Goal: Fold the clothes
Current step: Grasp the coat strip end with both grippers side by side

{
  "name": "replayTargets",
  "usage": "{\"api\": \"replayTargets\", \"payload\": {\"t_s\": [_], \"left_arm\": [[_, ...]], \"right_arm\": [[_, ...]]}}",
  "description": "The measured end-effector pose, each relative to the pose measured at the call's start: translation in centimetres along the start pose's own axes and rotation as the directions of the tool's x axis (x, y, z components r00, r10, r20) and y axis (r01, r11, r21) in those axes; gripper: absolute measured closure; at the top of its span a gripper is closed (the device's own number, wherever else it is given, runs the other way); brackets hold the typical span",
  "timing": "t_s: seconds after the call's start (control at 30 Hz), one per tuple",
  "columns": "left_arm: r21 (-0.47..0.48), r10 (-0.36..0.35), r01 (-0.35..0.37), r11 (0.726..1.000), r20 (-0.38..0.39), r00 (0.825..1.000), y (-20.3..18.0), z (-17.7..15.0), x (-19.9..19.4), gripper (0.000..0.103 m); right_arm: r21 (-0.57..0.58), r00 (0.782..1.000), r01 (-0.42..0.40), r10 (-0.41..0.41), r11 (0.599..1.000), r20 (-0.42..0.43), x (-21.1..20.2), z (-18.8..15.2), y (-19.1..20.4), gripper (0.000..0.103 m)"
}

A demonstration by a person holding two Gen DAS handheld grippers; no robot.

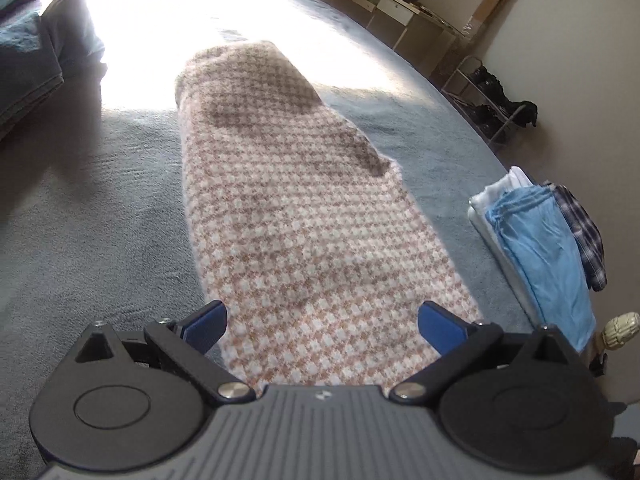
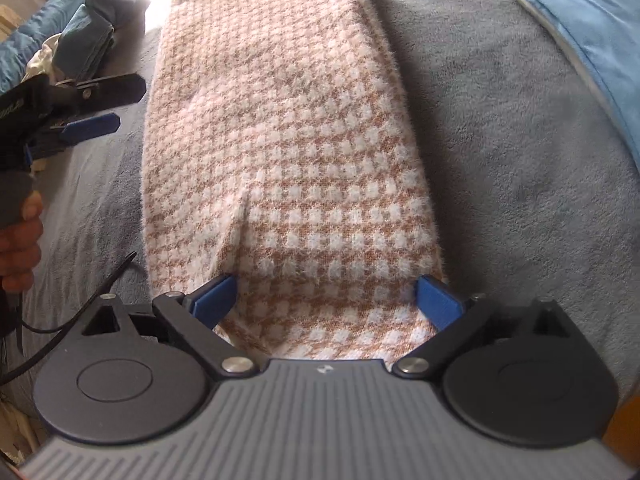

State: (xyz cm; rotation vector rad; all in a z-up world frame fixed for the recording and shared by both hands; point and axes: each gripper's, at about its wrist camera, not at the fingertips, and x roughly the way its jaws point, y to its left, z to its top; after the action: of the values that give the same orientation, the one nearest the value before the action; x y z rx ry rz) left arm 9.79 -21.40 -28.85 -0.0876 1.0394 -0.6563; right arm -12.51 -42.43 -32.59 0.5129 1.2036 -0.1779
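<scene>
My right gripper point(image 2: 326, 296) sat lowest and nearest, its blue fingers point(image 2: 214, 300) spread wide to either side of the near end of the checked knit garment point(image 2: 288, 152), the fabric running between them without being pinched. My left gripper point(image 1: 322, 326) was likewise spread, its fingers point(image 1: 206, 326) framing the same near hem from slightly higher; in the right wrist view it appeared off the garment's left edge point(image 2: 90, 126), apart from the cloth and above the bed point(image 2: 520, 160), with my hand point(image 2: 18, 248) around its handle. The garment lay as a long narrow strip on the grey bed cover, its sides already turned in, its long axis running straight away from both sets of fingers toward the sunlit far end point(image 1: 236, 64). The relation that governed any coming move was therefore this: the near short edge lay directly at the fingers, the right ones being the closer to it, and the far short edge lay straight ahead along the axis. I judged that such a strip fitted either a garment awaiting a fold end to end or one just laid out at that width; the views did not settle which. Beyond, to the right, a stack of folded clothes point(image 1: 536, 240) rested by the bed's edge; to the far left lay piled bedding point(image 1: 28, 60).
</scene>
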Motion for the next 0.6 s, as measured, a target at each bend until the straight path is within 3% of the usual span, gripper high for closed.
{"api": "replayTargets", "payload": {"t_s": [0.17,0.33,0.43,0.47,0.6], "left_arm": [[-0.109,0.095,-0.088,0.990,0.064,0.993,3.5,4.1,1.2,0.001],[-0.221,0.196,-0.167,0.961,0.116,0.974,7.0,8.1,2.3,0.013],[-0.289,0.257,-0.208,0.934,0.142,0.956,9.1,10.5,3.0,0.028],[-0.301,0.265,-0.211,0.930,0.150,0.952,9.6,11.4,3.3,0.031],[-0.293,0.247,-0.189,0.937,0.174,0.953,10.3,13.6,5.3,0.040]], "right_arm": [[-0.136,0.990,-0.021,0.039,0.990,0.132,-3.1,4.5,1.3,0.006],[-0.311,0.944,0.001,0.101,0.950,0.313,-2.4,13.3,4.3,0.012],[-0.369,0.914,0.005,0.146,0.930,0.379,-0.1,20.2,6.3,0.029],[-0.373,0.907,0.006,0.152,0.928,0.393,0.8,22.5,7.1,0.039],[-0.385,0.892,-0.019,0.190,0.923,0.410,4.7,30.3,10.3,0.056]]}}
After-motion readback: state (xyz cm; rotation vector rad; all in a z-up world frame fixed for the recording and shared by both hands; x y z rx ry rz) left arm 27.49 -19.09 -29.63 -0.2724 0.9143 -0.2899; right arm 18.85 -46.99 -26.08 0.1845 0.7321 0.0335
